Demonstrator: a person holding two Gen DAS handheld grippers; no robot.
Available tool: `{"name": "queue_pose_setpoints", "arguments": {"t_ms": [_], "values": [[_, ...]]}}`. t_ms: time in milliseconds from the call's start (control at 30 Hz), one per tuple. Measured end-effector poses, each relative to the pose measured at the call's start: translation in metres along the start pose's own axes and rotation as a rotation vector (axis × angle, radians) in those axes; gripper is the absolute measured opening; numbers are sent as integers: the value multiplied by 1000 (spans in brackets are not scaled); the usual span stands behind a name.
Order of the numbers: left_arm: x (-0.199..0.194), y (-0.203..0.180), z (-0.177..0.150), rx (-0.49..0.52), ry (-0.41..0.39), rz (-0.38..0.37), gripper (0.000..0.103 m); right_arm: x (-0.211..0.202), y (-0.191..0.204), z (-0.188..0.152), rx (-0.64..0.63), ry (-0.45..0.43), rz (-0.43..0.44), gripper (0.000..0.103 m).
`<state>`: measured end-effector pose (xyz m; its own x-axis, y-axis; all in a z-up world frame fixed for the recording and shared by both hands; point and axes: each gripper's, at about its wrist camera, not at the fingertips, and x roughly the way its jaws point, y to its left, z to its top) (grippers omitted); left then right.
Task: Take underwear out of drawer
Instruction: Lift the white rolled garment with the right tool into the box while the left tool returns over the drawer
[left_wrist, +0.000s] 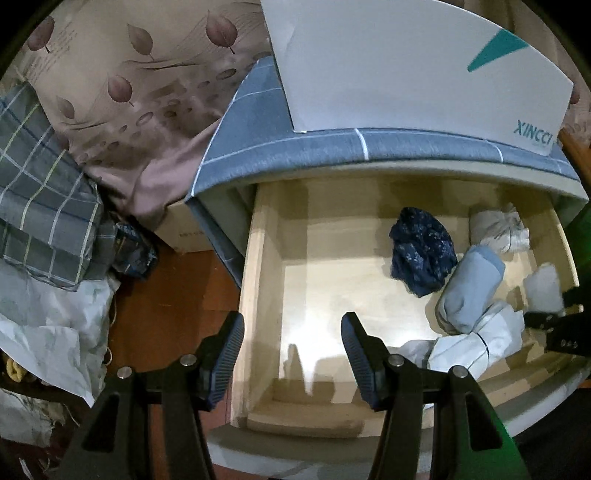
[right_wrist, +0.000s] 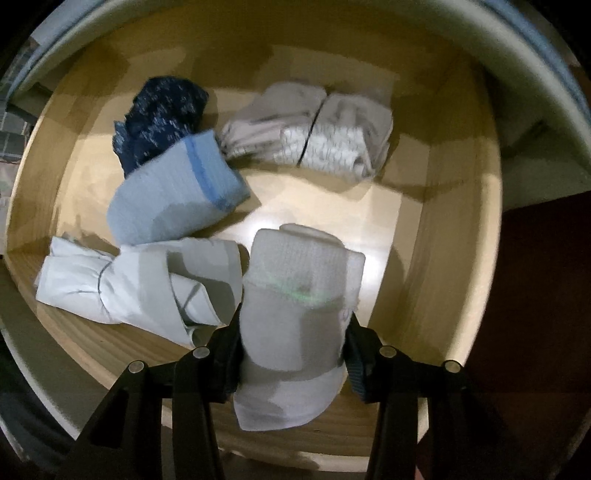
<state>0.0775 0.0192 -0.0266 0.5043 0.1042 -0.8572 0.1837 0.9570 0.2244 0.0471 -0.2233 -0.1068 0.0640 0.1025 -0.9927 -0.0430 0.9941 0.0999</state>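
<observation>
A pale wooden drawer (left_wrist: 258, 258) stands pulled out with several rolled garments in it. In the right wrist view my right gripper (right_wrist: 294, 317) points straight down and is shut on a white rolled underwear (right_wrist: 299, 280), its pads pressing both sides. Beside that roll lie a white folded piece (right_wrist: 140, 284), a light blue roll (right_wrist: 173, 192), a navy patterned piece (right_wrist: 159, 114) and a grey-white bundle (right_wrist: 314, 136). My left gripper (left_wrist: 291, 325) hangs open over the drawer's near left corner with nothing between its fingers. The navy piece (left_wrist: 421, 251) and the blue roll (left_wrist: 469, 288) lie to its right.
A white box (left_wrist: 406, 66) rests on the cabinet's grey checked top (left_wrist: 295, 147). To the left are leaf-print bedding (left_wrist: 129, 92), a plaid pillow (left_wrist: 44, 184), a crumpled white bag (left_wrist: 48, 332) and red-brown floor (left_wrist: 166, 295). The drawer's left half (left_wrist: 332, 277) is bare wood.
</observation>
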Motion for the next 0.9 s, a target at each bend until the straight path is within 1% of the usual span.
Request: {"name": "queue_pose_setpoints", "arguments": {"t_ms": [167, 367, 400, 533, 633, 700, 900], "values": [[1, 0, -2, -39, 8, -31, 56, -20, -2, -5, 15, -100, -10, 43], [3, 4, -3, -67, 5, -10, 56, -46, -10, -19, 50, -234, -13, 43], [2, 4, -3, -68, 2, -13, 56, -50, -11, -17, 54, -249, -13, 43], [1, 4, -5, -67, -9, -3, 56, -68, -20, -23, 91, -322, 21, 43], [0, 3, -5, -66, -15, -1, 56, -88, -17, -16, 100, -358, 34, 43], [-1, 5, -6, -70, -17, -1, 56, -103, -12, -4, 101, -387, 39, 43], [-1, 8, -5, -87, -17, -16, 56, -146, -6, 6, 86, -468, 44, 43]]}}
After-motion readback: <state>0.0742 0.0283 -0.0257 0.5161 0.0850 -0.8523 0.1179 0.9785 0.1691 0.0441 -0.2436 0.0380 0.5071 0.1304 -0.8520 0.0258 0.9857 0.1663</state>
